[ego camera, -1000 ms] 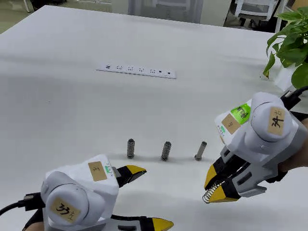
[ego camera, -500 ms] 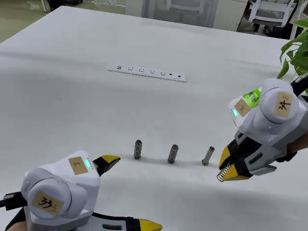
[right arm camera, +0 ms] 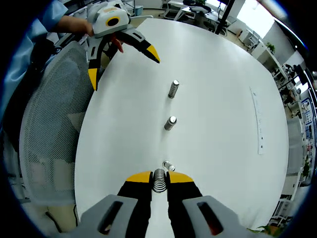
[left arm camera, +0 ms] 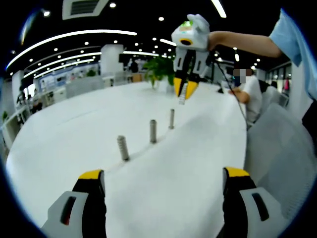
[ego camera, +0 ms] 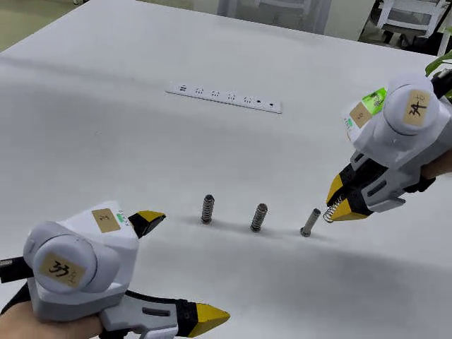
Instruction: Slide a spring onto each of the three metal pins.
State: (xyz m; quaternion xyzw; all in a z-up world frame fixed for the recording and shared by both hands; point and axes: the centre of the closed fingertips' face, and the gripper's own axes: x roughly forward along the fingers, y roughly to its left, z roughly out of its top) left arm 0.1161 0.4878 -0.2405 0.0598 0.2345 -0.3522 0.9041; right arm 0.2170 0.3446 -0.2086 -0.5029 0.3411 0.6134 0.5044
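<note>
Three pins stand in a row on the white table (ego camera: pixel 106 127). The left pin (ego camera: pixel 207 209) and the middle pin (ego camera: pixel 258 217) each carry a spring; the right pin (ego camera: pixel 310 221) is bare. My right gripper (ego camera: pixel 338 201) is shut on a small spring (ego camera: pixel 330 212), held just right of and slightly above the bare pin's top. In the right gripper view the held spring (right arm camera: pixel 158 179) hangs directly over the bare pin (right arm camera: pixel 168 166). My left gripper (ego camera: pixel 180 268) is open and empty at the near left, apart from the pins.
A white power strip (ego camera: pixel 224 97) lies farther back on the table. Green plant leaves (ego camera: pixel 441 63) show at the right edge. A mesh chair (right arm camera: pixel 49 129) stands beside the table in the right gripper view. A seated person (left arm camera: pixel 247 89) is in the left gripper view.
My right gripper has risen and moved in toward the bare pin with the spring still in it. The left gripper has stayed open at the near left. The head camera has shifted.
</note>
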